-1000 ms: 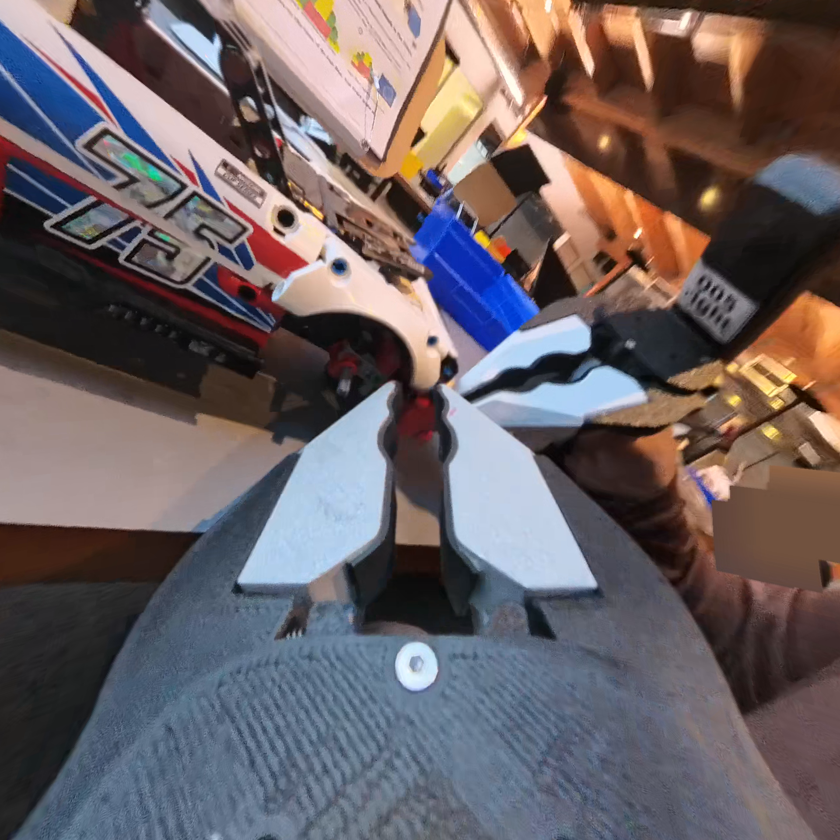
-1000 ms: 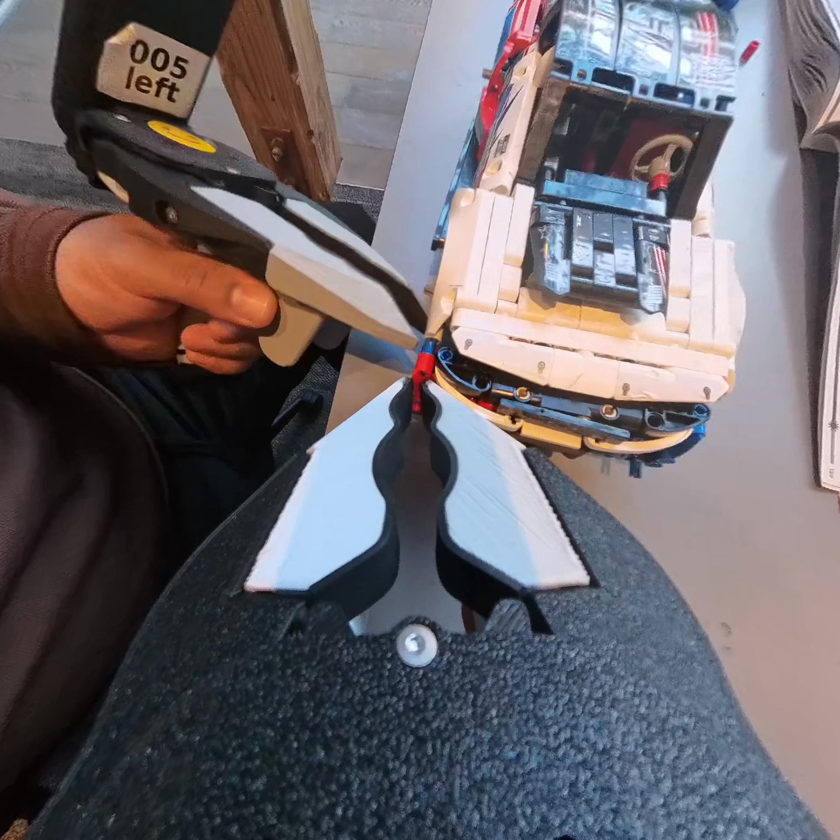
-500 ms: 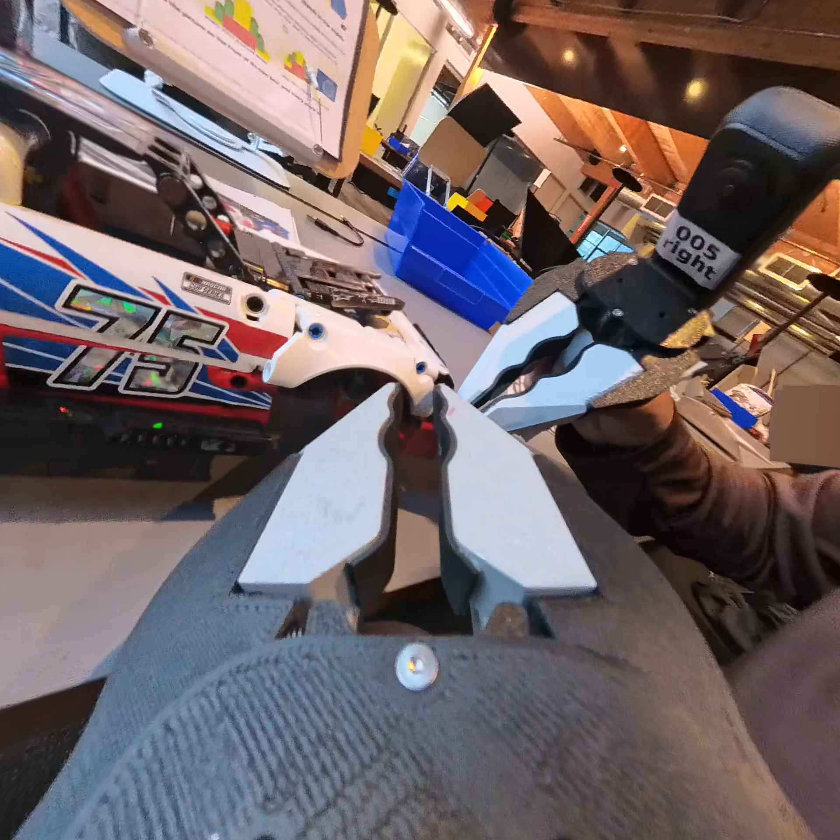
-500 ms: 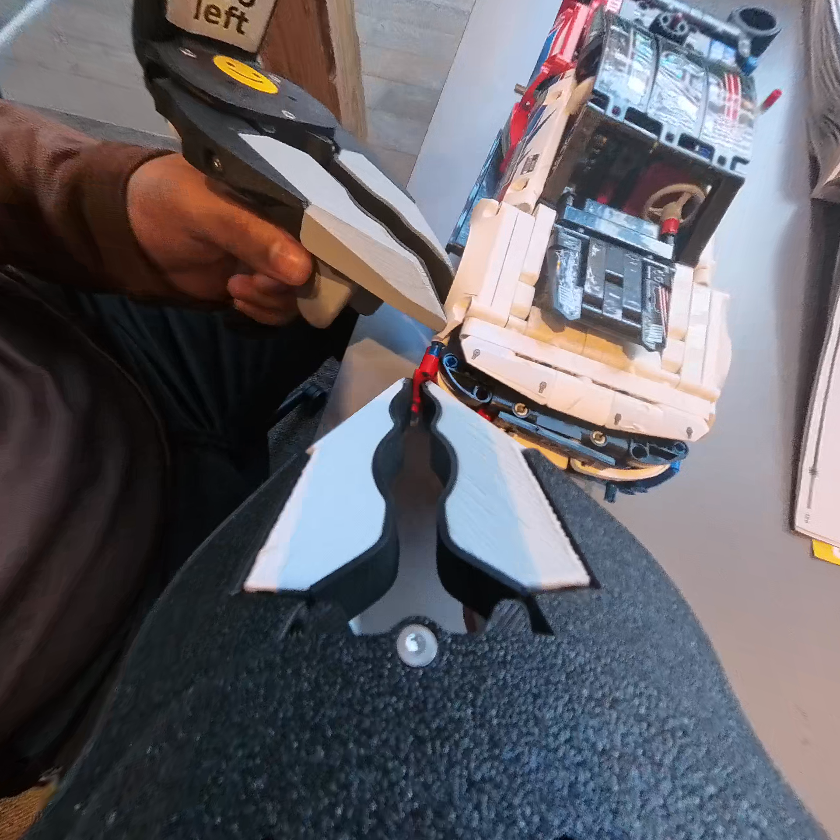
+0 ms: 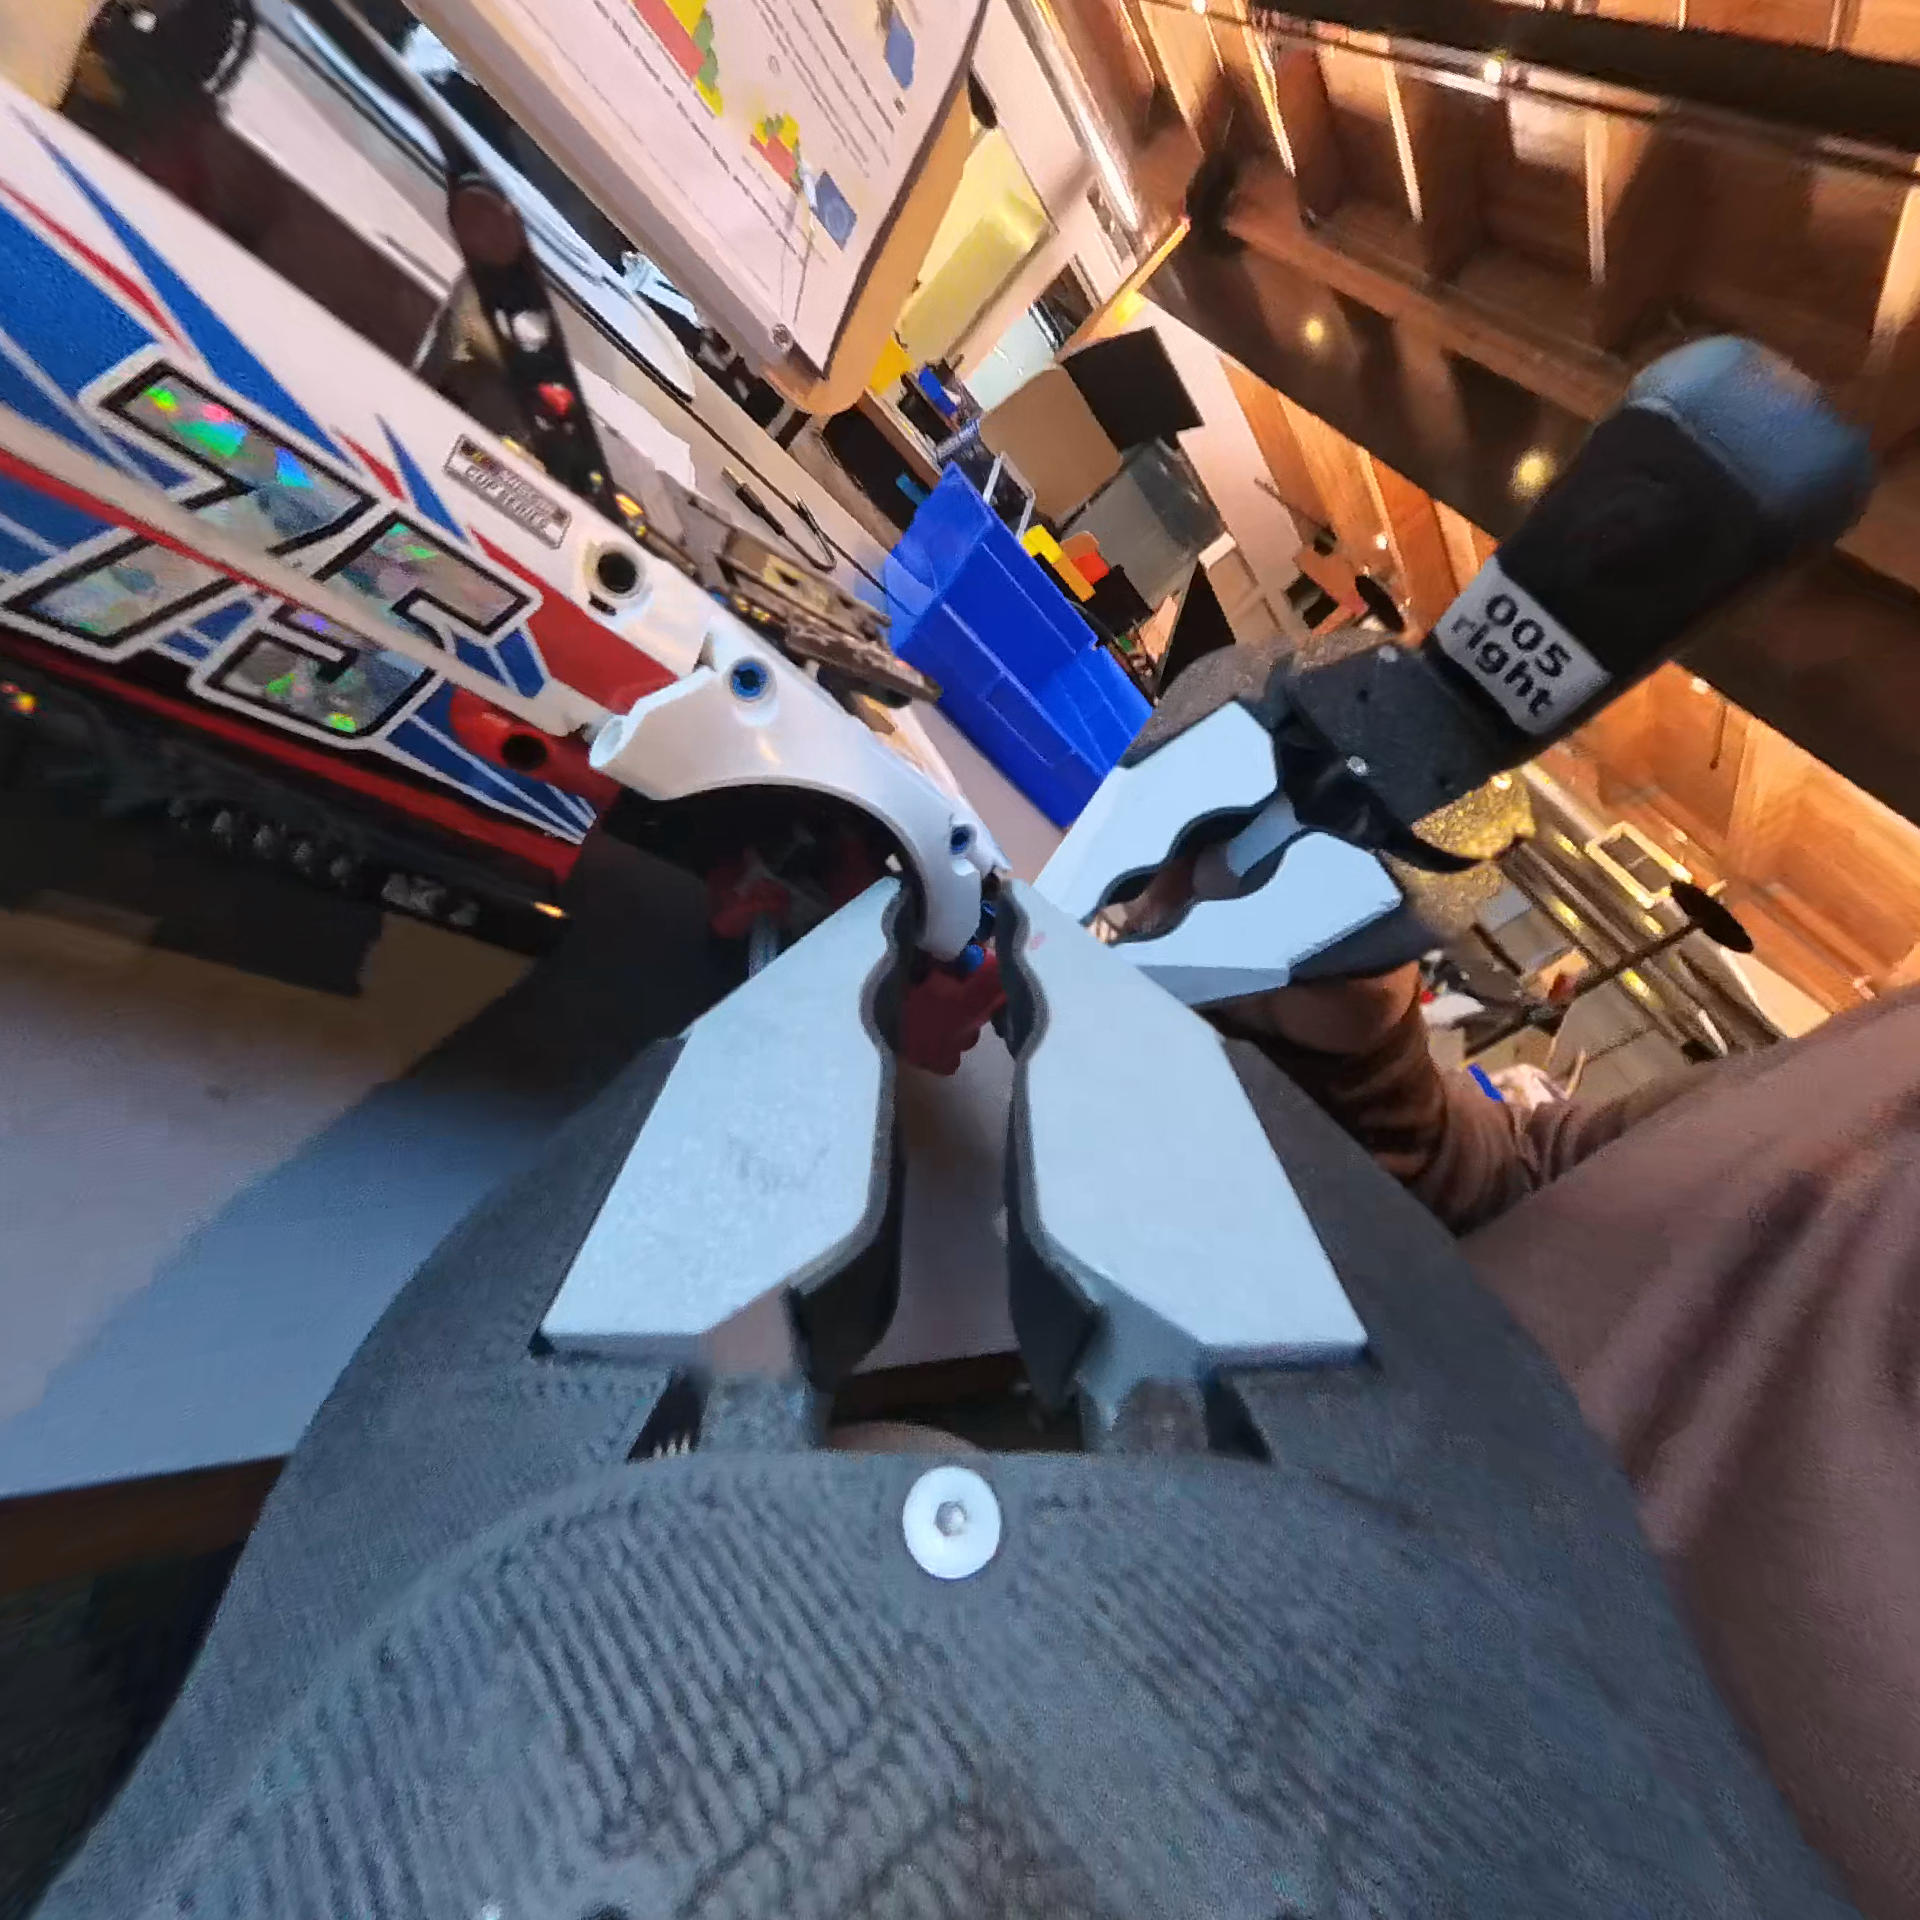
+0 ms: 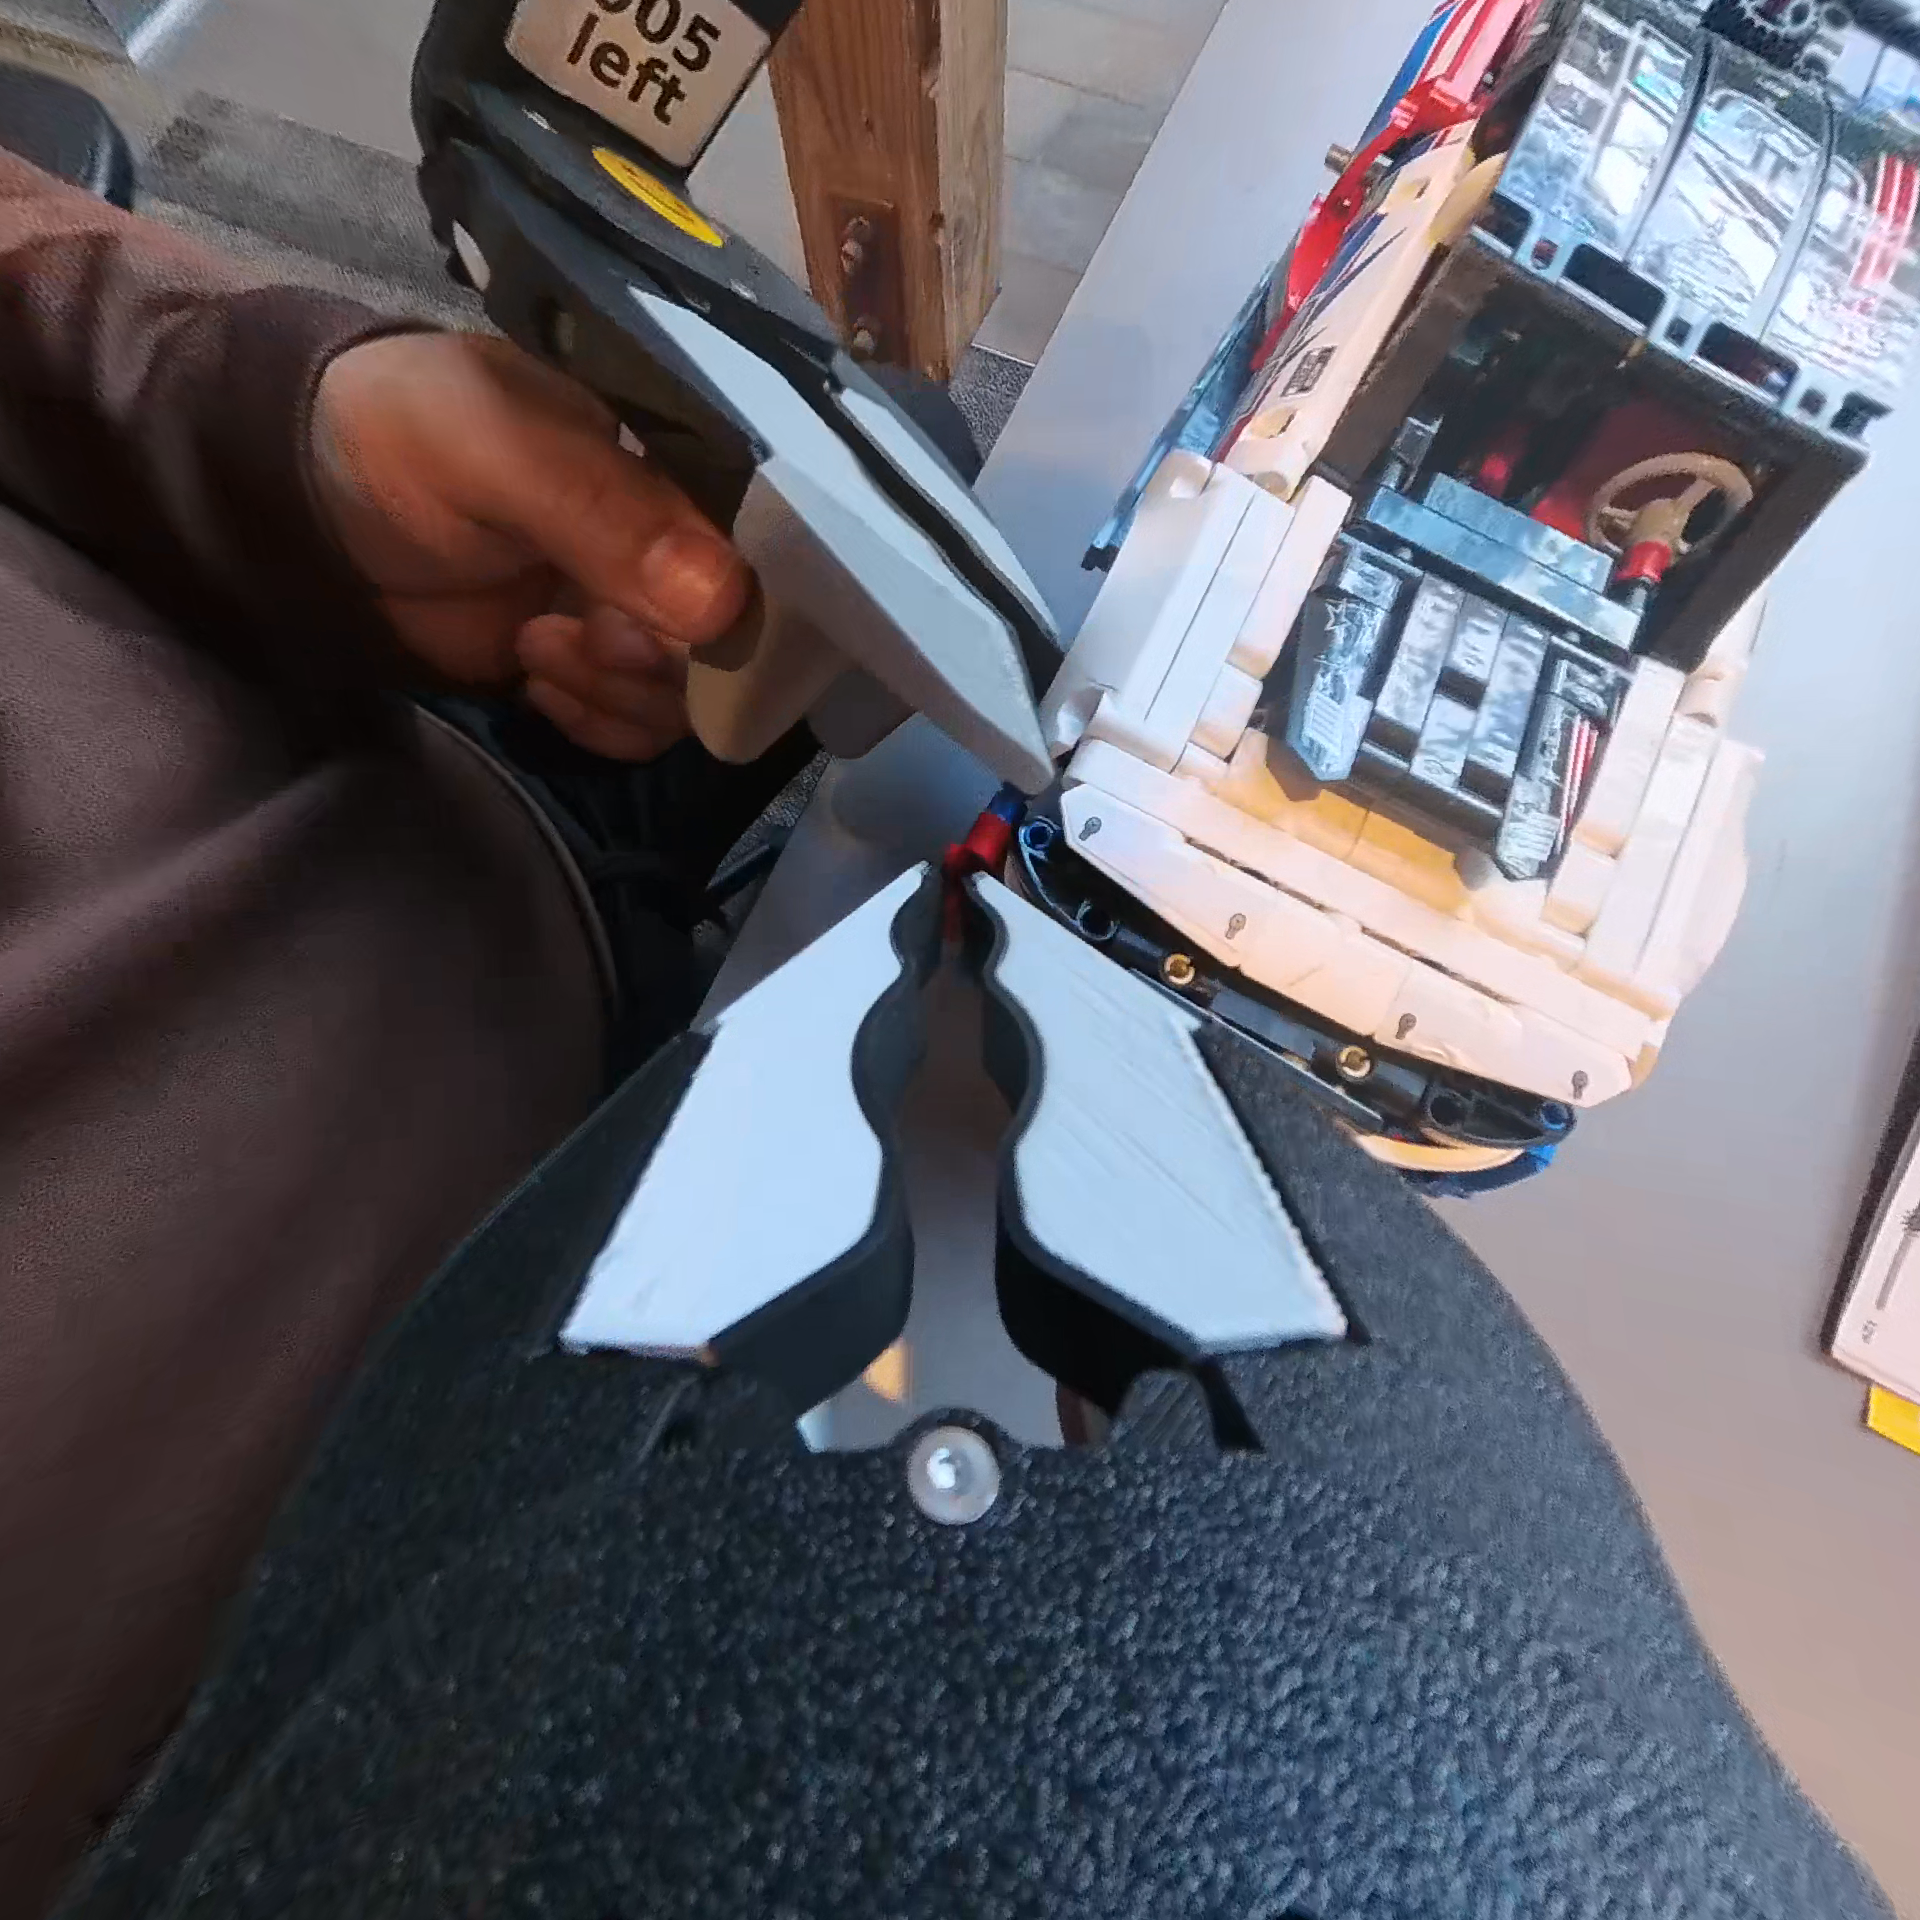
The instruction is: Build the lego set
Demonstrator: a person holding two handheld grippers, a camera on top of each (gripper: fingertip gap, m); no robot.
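Grey tabletop (image 6: pixel 1714 1299) in a workshop, wooden post (image 6: pixel 883 156) at its near edge, blue bins (image 5: pixel 997 665) stacked at the back. One lego car (image 6: pixel 1351 727), white with red and blue stripes, sat on the table, nose toward the person. Two grippers met at its front corner. Left gripper (image 5: pixel 948 914) was clamped on the white wheel-arch tip (image 5: pixel 935 883), one red piece (image 5: pixel 940 1013) between its fingers. Right gripper (image 6: pixel 951 888) pinched that red piece (image 6: pixel 971 842). One booklet (image 6: pixel 1881 1278) lay at the right edge.

Glossy plastic lego car (image 6: pixel 1299 790), wooden post (image 6: pixel 894 156)
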